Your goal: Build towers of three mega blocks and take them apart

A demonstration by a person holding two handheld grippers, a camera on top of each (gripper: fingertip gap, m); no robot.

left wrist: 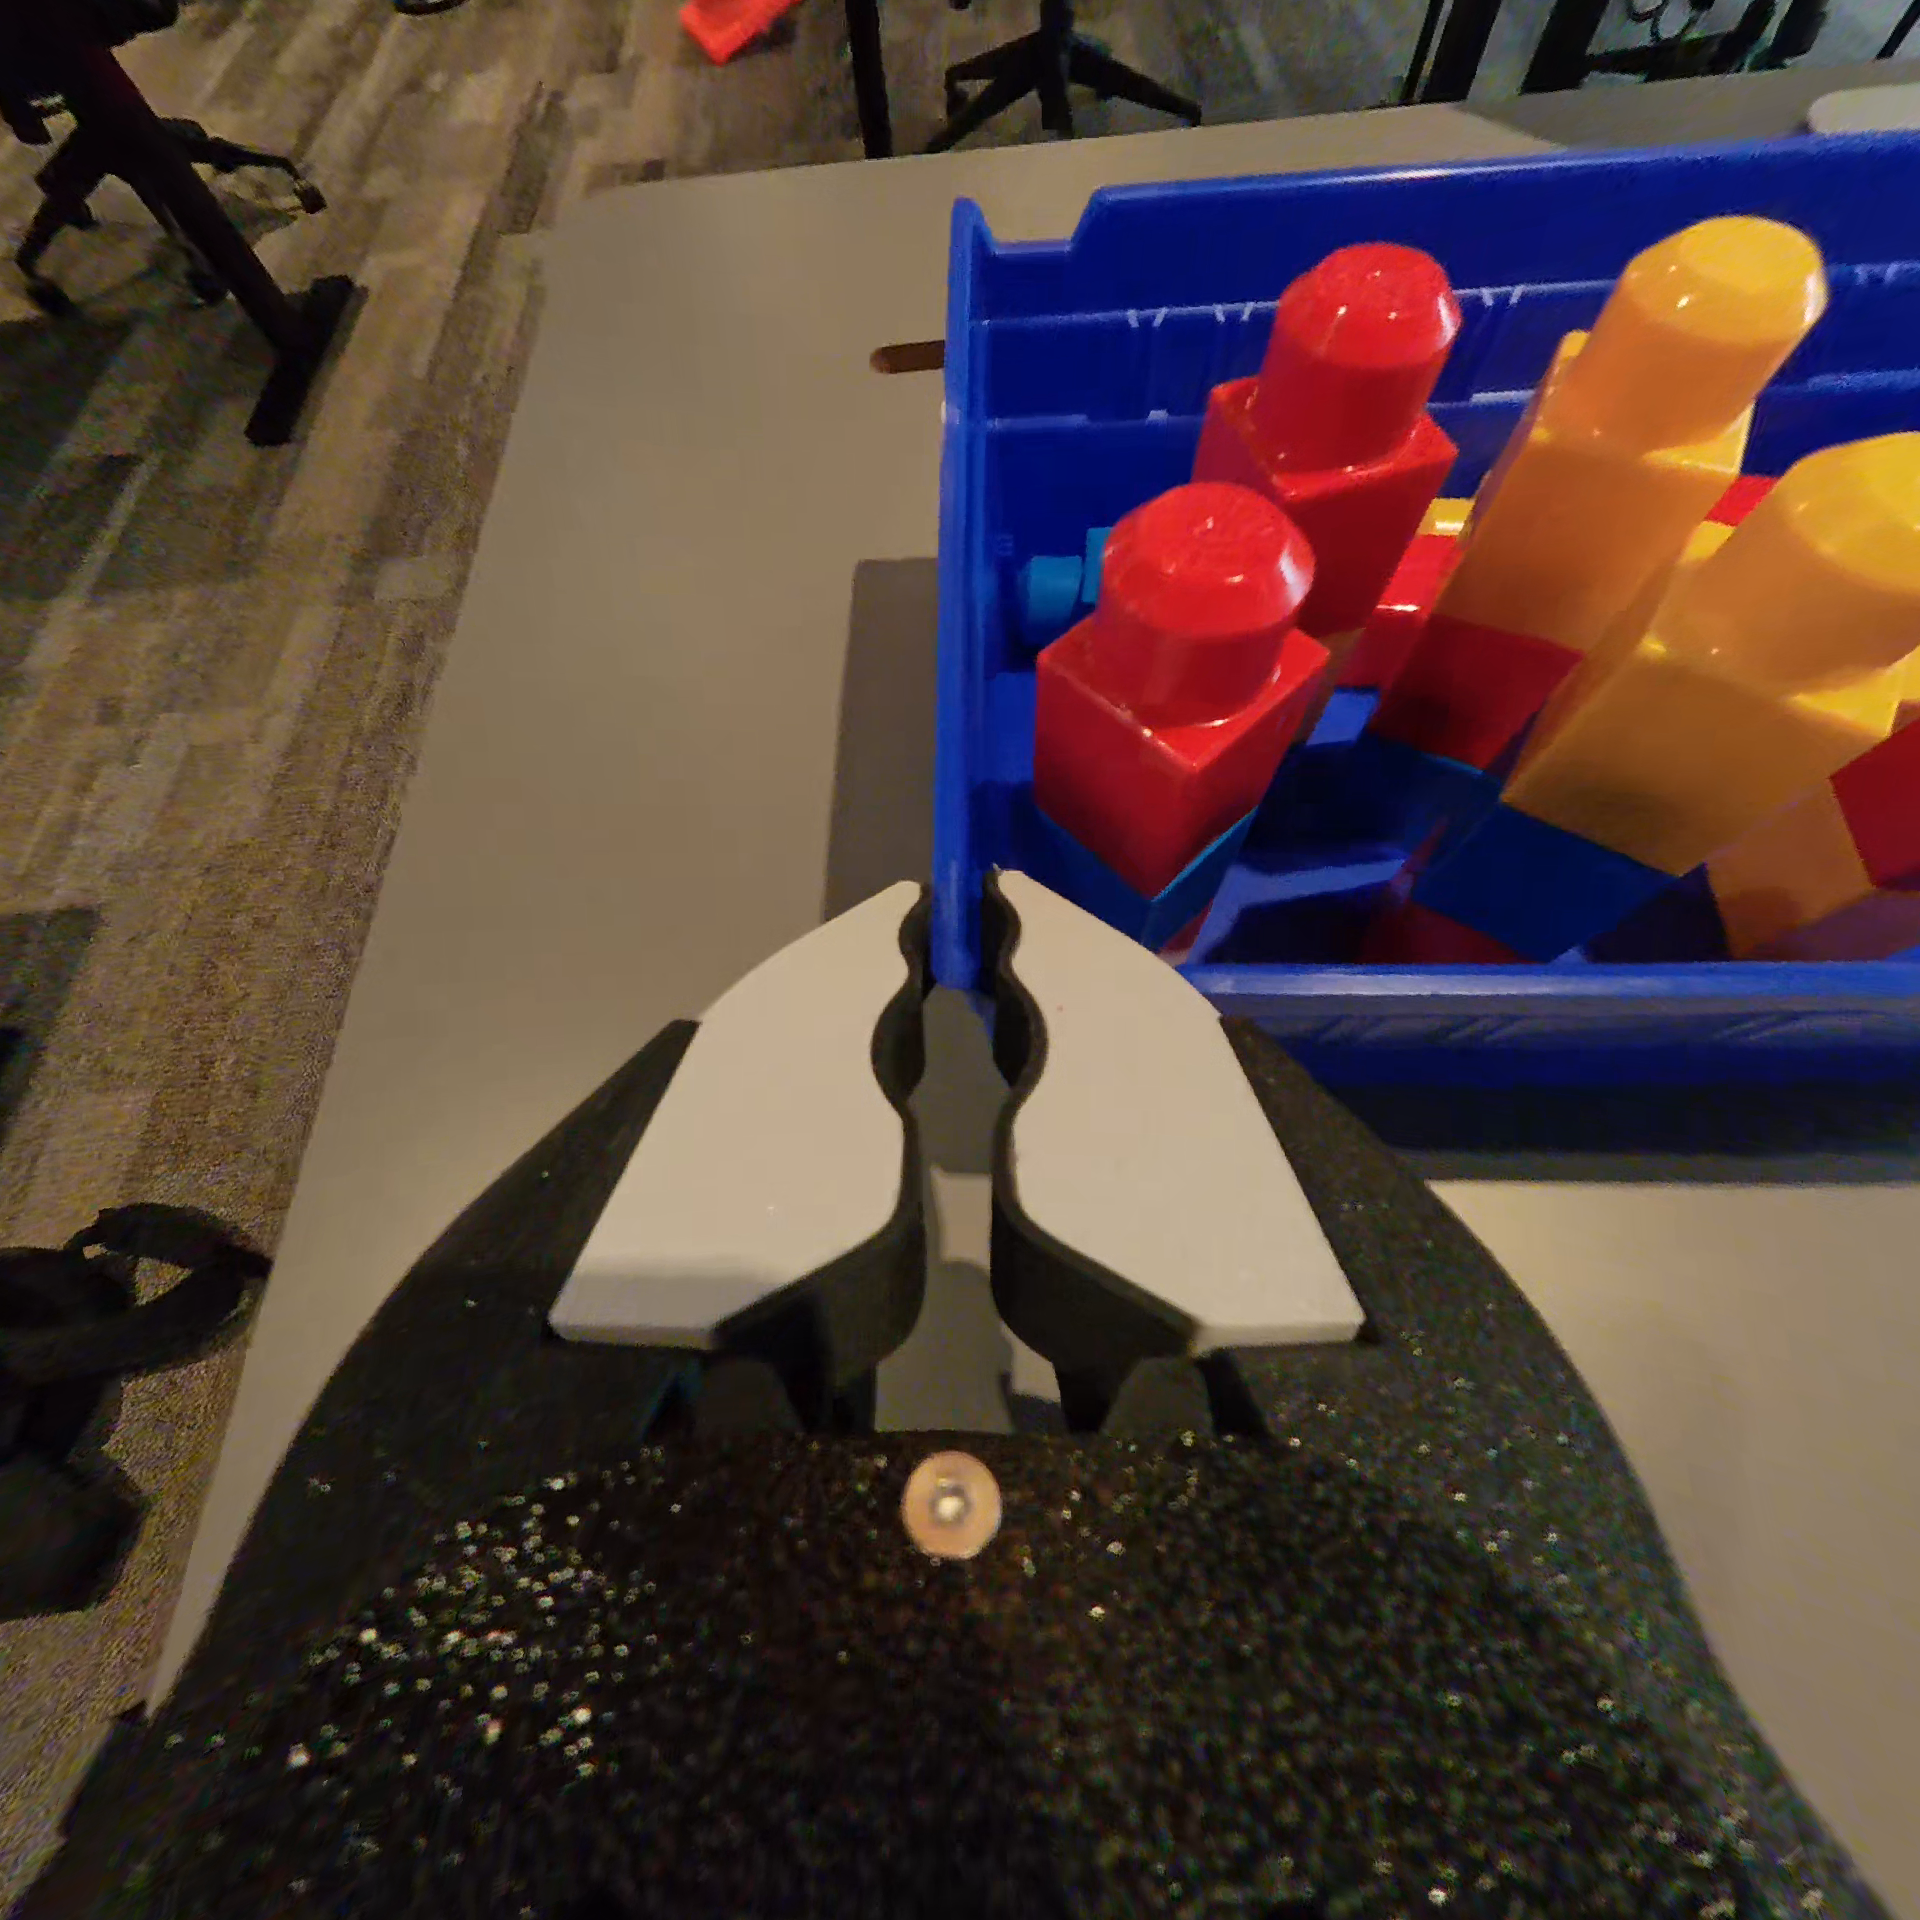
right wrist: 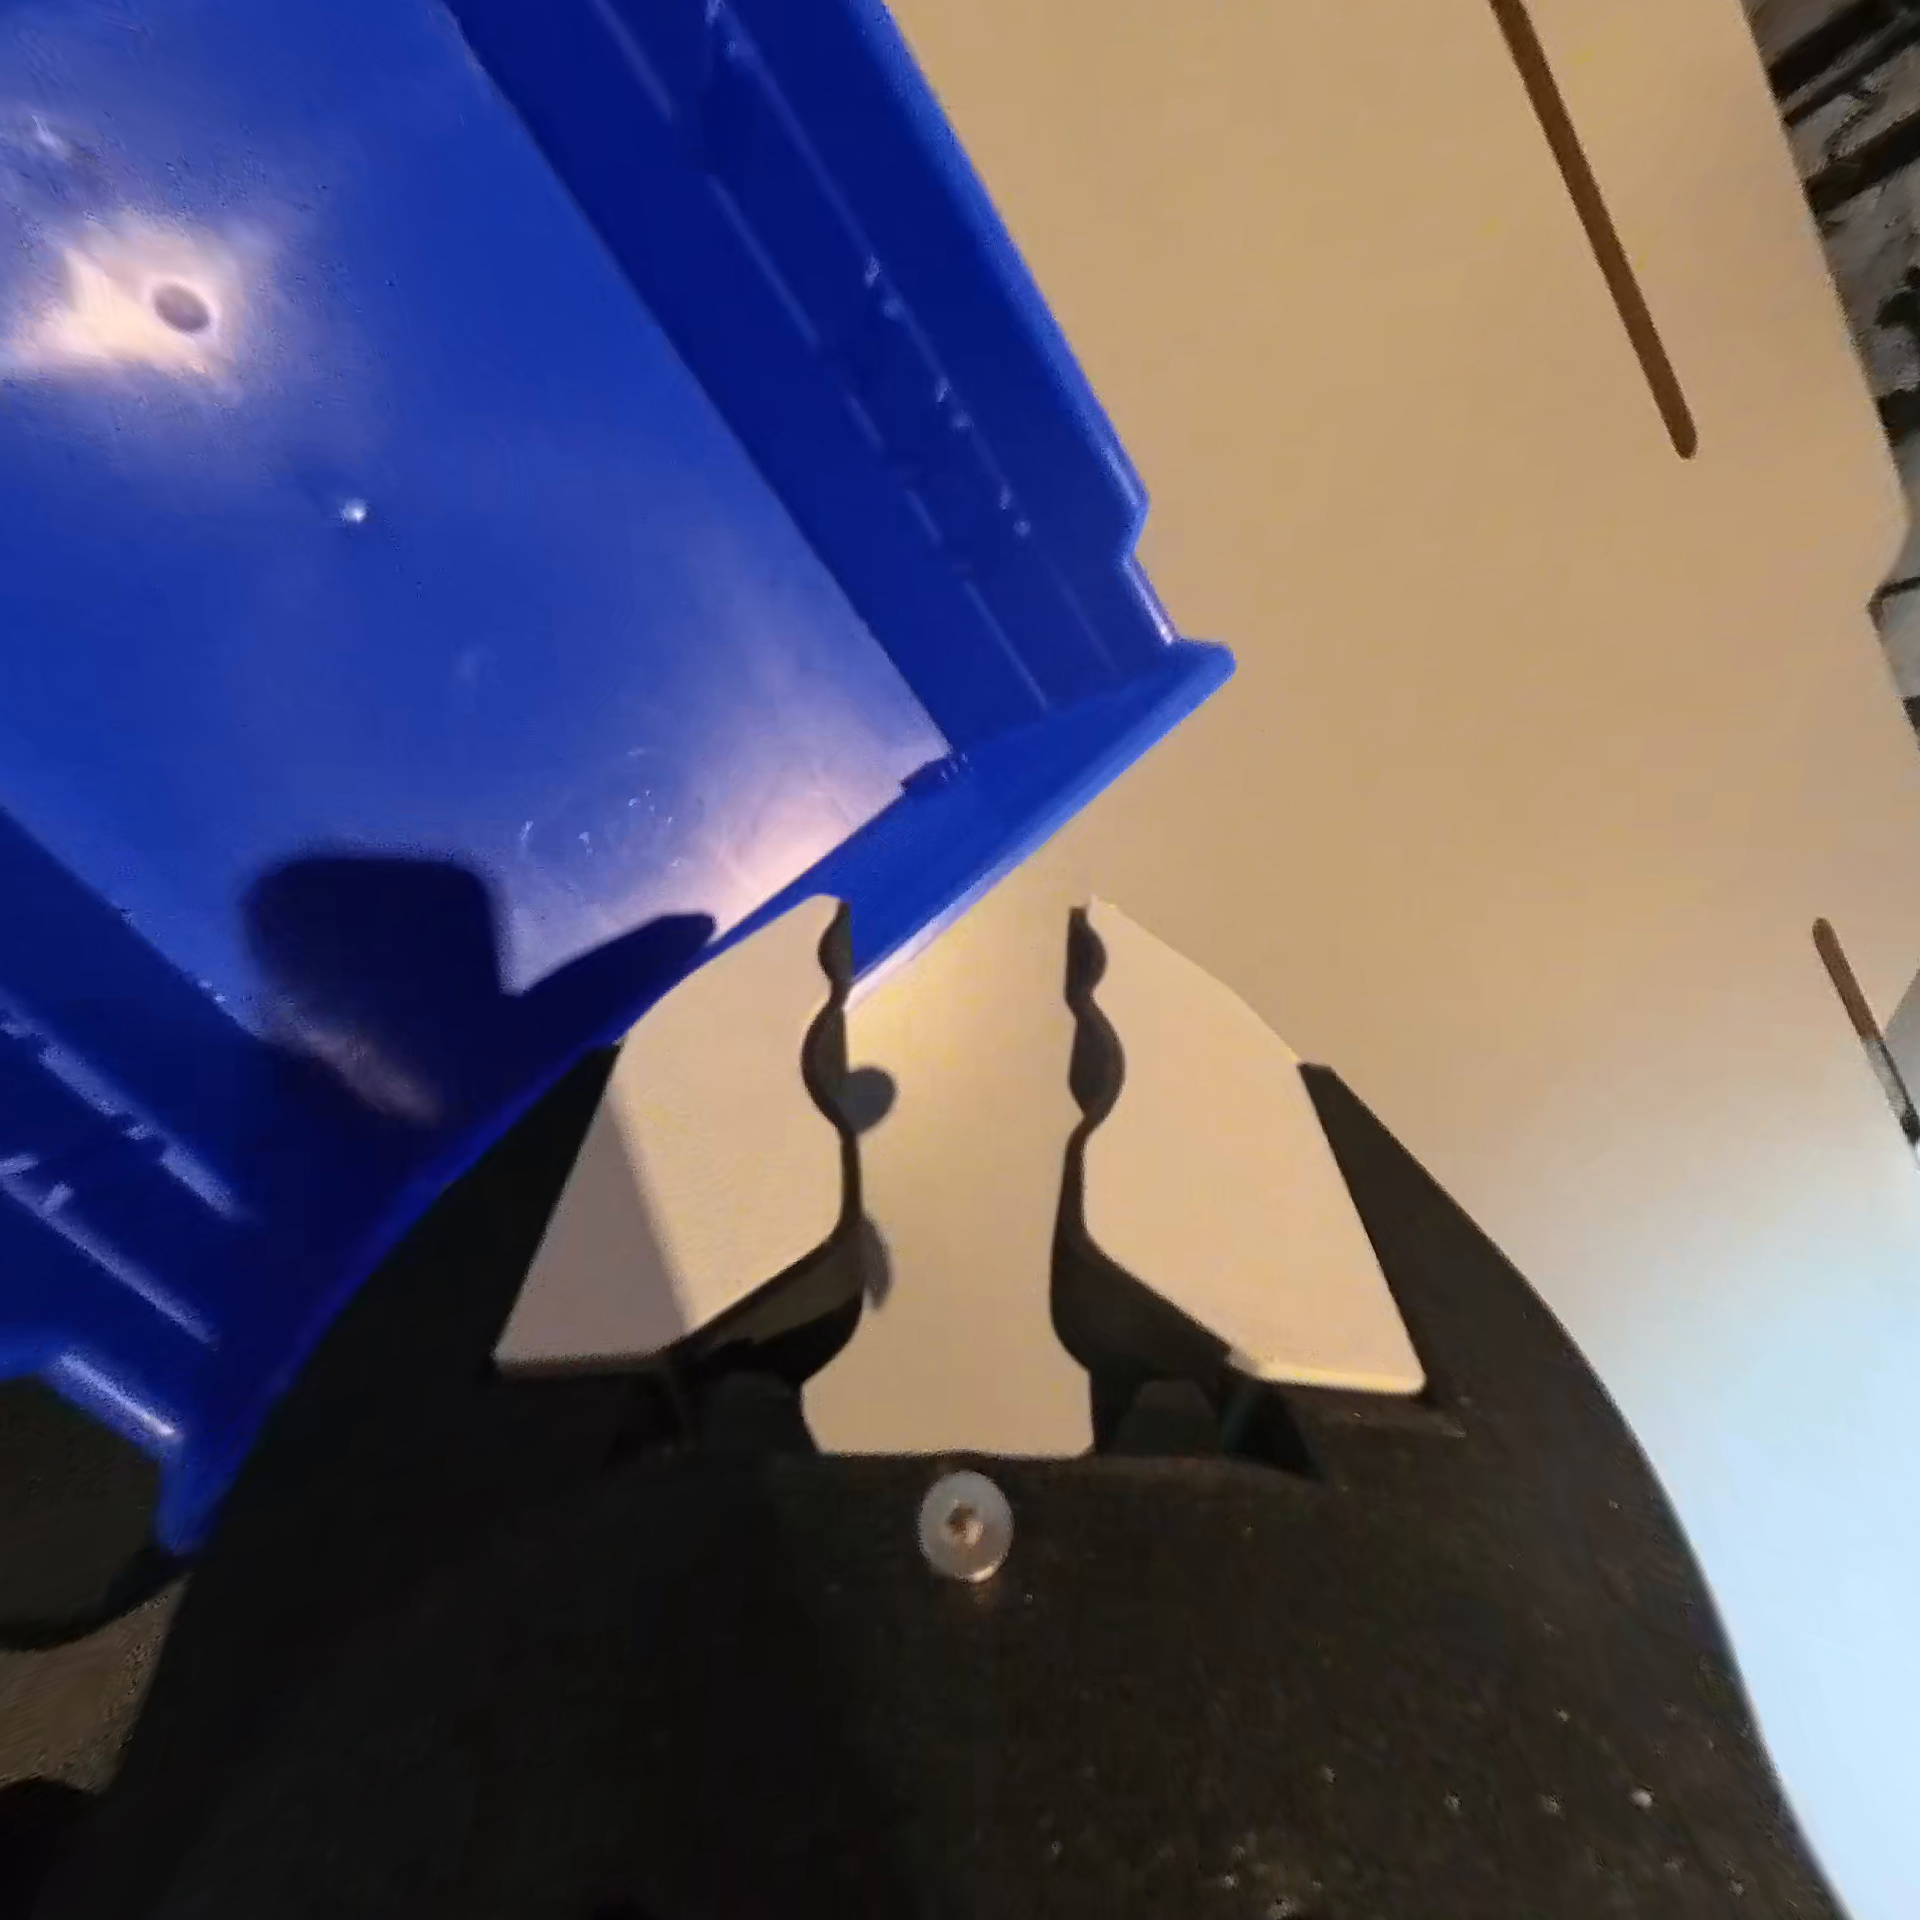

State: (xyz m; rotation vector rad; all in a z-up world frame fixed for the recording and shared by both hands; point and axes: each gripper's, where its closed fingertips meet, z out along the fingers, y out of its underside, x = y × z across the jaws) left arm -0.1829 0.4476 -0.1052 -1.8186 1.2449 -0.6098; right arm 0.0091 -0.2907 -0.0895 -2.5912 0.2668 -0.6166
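Note:
A blue bin (left wrist: 1455,1018) stands on the grey table (left wrist: 675,623) and holds several mega blocks. Two red blocks (left wrist: 1174,686) stand at its left, two orange blocks (left wrist: 1621,447) lean at its right, and blue blocks (left wrist: 1538,883) lie beneath them. My left gripper (left wrist: 956,894) is shut on the bin's left wall near the front corner, with a pad on each side of it. In the right wrist view the bin (right wrist: 416,520) fills the upper left, seen from outside. My right gripper (right wrist: 956,914) is open with nothing between its pads, just beside the bin's edge.
The table (right wrist: 1351,623) has dark narrow slots (right wrist: 1590,229) in its top. Its left edge drops to a carpeted floor (left wrist: 208,623) with black stands (left wrist: 208,260). A red object (left wrist: 727,21) lies on the floor far off. One gripper's finger ends stand about 75 cm off the other's.

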